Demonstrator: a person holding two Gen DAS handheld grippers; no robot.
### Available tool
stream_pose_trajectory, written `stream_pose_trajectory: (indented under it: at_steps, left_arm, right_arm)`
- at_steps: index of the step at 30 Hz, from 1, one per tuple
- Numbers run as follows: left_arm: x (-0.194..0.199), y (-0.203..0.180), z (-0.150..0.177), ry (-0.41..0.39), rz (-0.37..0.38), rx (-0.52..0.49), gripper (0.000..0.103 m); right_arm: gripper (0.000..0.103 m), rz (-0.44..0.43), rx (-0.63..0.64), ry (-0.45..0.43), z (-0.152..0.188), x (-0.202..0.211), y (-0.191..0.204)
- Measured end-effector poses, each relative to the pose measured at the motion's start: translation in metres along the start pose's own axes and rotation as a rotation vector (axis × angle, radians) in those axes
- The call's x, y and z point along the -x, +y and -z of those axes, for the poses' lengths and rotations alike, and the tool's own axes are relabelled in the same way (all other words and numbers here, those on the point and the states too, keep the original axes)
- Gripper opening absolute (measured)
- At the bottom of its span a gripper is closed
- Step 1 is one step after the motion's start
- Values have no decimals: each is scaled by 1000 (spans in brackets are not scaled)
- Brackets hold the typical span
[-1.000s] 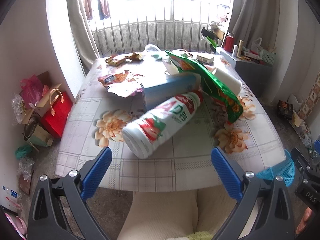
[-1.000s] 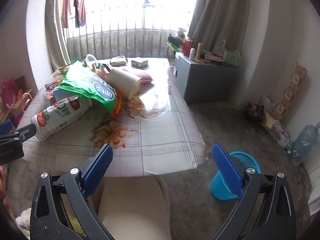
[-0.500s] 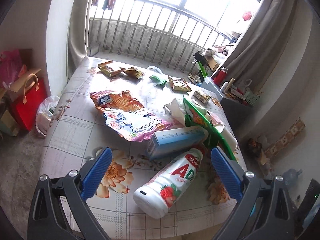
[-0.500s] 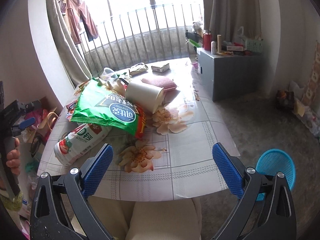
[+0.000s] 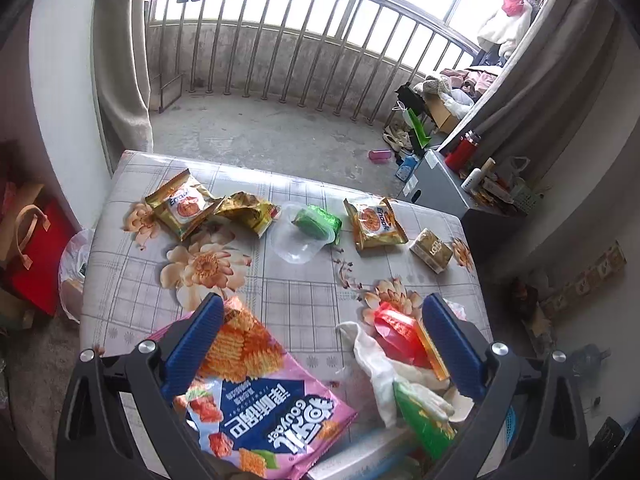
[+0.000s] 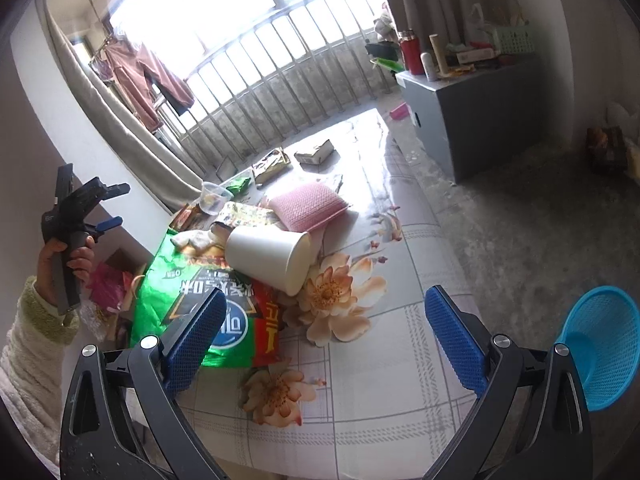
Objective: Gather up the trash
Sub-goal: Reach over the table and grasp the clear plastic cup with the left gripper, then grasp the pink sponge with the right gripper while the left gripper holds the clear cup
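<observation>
Wrappers [image 5: 264,396] near table edge [image 5: 86,320]

The left gripper [image 5: 320,344] has its blue-padded fingers [image 5: 192,336] spread wide, gripping nothing. In the right wrist view the left hand [image 6: 66,264] holds it raised, a cream sleeve covering the forearm. The right gripper [image 6: 324,336] likewise has its fingers [image 6: 456,340] spread wide and empty
</observation>
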State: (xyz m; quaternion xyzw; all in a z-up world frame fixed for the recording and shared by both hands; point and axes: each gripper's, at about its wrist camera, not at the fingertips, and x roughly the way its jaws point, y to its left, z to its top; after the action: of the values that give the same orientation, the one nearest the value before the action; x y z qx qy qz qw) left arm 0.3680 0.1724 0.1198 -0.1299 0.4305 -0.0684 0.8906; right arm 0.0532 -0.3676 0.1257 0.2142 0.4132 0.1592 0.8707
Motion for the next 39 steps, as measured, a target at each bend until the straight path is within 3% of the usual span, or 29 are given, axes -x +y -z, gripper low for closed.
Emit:
stream_pose_trajectory:
  at_steps: [6,7,9,12,17,22,23,24,31,34,39]
  left_arm:
    - [-110,12,-60,130,-103,129,70]
    - [-126,17,-66,162,-104,165,68]
    - [-149,24,-74,199,-75,250,54]
    - [-172,30,-87,205,-34,357,53]
    - [-202,22,-96,249,-160,276,46]
    - [-202,28,-87,274,-161,237,25]
    - [-197,30,-83,276,-155,227,16]
    - [-194,32,-79,283,-141,218,12]
    - [-167,47,-47,276,-96,191,6]
    - [-158,50,-35,263,-53,190,6]
    - [-147,49,-17,245,-3,202,6]
  right_arm:
    - [95,-26,-39,16,-31,-24,-6]
    - [95,-23,-32,25,-32,-28,-5]
    - [95,-6,-19,42,-33,-37,-3]
    - [95,8,-16,60,-31,-43,-6]
    - [95,31,-29,97,-25,-54,-17]
    - [95,42,-23,114,-23,-60,-21]
    - [95,40,-20,114,-25,-61,-21]
    - [95,35,-17,112,-28,-60,-21]
    - [95,-70,82,132,-65,-82,6]
    - [95,-119,200,213,-83,-110,31]
    - [95,-100,399,353,-98,-161,78]
